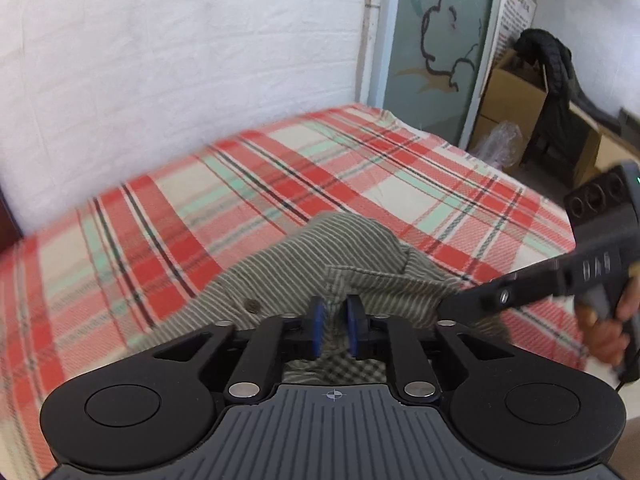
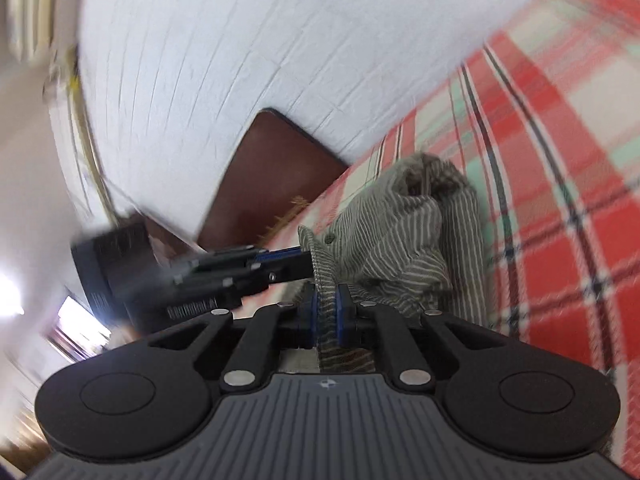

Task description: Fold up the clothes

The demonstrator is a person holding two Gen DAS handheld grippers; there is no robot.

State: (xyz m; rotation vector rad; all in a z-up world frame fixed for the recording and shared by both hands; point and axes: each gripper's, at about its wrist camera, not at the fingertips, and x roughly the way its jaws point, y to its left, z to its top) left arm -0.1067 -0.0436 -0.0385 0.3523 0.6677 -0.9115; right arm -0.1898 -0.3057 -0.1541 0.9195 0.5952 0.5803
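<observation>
The right gripper (image 2: 325, 312) pinches the striped shirt (image 2: 404, 236) on the plaid bed (image 2: 560, 160) for folding; beside it, the left gripper (image 1: 335, 326) is a little open, holding nothing.

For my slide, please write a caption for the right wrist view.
Right gripper shut on a grey-striped shirt lifted above the red plaid bedsheet.

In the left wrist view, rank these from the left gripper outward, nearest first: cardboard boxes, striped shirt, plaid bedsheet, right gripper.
From the left gripper:
1. striped shirt, right at and between its fingers.
2. right gripper, just to the right, its tip on the shirt.
3. plaid bedsheet, spread beyond and around the shirt.
4. cardboard boxes, far right, past the bed's end.
</observation>
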